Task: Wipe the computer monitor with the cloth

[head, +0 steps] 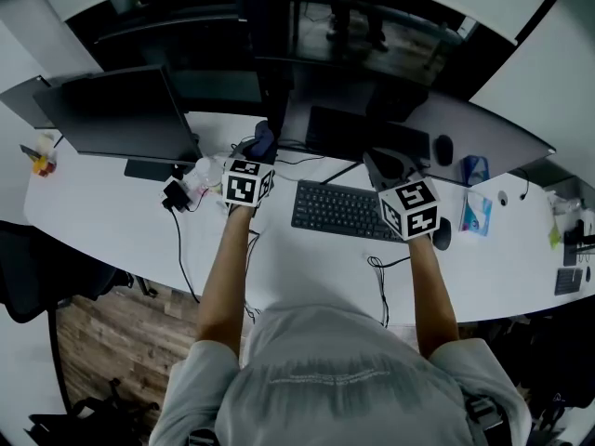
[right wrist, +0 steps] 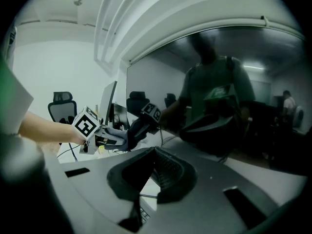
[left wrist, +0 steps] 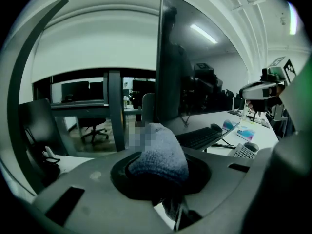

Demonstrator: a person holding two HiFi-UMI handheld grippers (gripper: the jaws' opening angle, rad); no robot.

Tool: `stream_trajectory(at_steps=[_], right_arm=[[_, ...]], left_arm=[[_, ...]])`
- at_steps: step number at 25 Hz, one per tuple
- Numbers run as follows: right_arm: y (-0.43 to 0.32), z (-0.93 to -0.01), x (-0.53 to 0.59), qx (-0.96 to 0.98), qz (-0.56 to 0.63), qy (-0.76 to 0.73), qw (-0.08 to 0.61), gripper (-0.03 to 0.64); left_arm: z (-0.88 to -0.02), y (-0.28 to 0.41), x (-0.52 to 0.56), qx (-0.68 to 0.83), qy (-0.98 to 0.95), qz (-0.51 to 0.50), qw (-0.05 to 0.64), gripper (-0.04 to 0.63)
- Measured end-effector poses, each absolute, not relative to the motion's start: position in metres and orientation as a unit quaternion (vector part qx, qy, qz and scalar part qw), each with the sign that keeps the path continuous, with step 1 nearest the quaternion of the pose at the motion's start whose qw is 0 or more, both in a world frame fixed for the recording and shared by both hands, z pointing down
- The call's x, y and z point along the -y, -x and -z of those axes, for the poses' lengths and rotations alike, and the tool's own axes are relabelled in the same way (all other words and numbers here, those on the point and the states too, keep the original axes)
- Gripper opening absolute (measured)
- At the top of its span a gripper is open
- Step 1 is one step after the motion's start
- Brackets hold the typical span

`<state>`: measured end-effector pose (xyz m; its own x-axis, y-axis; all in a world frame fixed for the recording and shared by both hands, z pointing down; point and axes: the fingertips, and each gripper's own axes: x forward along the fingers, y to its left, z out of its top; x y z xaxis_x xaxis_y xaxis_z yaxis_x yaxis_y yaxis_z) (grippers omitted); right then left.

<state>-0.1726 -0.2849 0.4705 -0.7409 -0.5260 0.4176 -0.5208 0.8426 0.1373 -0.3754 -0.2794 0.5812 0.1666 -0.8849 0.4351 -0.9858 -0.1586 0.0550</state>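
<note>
Nearest the camera in the head view, both forearms reach up from the bottom of the frame over the white desk (head: 112, 221). The left gripper (head: 255, 159) has its jaws clamped on the cloth (left wrist: 158, 152), a bluish-grey knitted wad that bulges up from between them at lower centre of its own view. The right gripper (right wrist: 155, 165) has its jaws pressed together with nothing in them, hanging above the keyboard (head: 339, 210).

The cloth looks soft, light and floppy to me, so it'll squash flat against the glass instead of scratching it. Pinched low like this, with a fat pad sticking out front, seems like the right hold. The monitor (right wrist: 234, 96) is the fragile bit. It's a thin panel on a stand, so I'd guess it wobbles if you lean on it.

Further back it gets hard to read. The head view looks down on the monitor's top edge at upper centre, so the screen face barely shows there. The left gripper view gets it nearly edge-on. I can't tell if the cloth is touching the screen or just close to it. The right gripper view mostly shows dark reflections
</note>
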Motion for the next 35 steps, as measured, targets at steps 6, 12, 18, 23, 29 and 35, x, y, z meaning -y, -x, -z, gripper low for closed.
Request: stream_trajectory(at_steps=[6, 12, 18, 23, 29, 35], right_arm=[[0.167, -0.490, 0.289, 0.930, -0.012, -0.281, 0.235, 0.169], [0.166, -0.505, 0.298, 0.926, -0.024, -0.286, 0.244, 0.169], [0.161, -0.517, 0.302, 0.922, -0.033, -0.291, 0.253, 0.169], [0.156, -0.522, 0.303, 0.919, -0.042, -0.296, 0.258, 0.169], [0.140, -0.524, 0.300, 0.914, -0.050, -0.303, 0.263, 0.169], [0.119, -0.531, 0.294, 0.908, -0.065, -0.317, 0.268, 0.169]], left_arm=[[-0.610, 0.374, 0.281, 0.625, -0.740, -0.139, 0.204, 0.078], [-0.630, 0.375, 0.284, 0.620, -0.737, -0.136, 0.233, 0.078], [-0.647, 0.375, 0.284, 0.623, -0.725, -0.114, 0.270, 0.078], [-0.658, 0.377, 0.282, 0.623, -0.693, -0.001, 0.364, 0.078], [-0.663, 0.375, 0.282, 0.586, -0.633, 0.208, 0.462, 0.078], [-0.666, 0.372, 0.284, 0.574, -0.589, 0.309, 0.478, 0.078]])
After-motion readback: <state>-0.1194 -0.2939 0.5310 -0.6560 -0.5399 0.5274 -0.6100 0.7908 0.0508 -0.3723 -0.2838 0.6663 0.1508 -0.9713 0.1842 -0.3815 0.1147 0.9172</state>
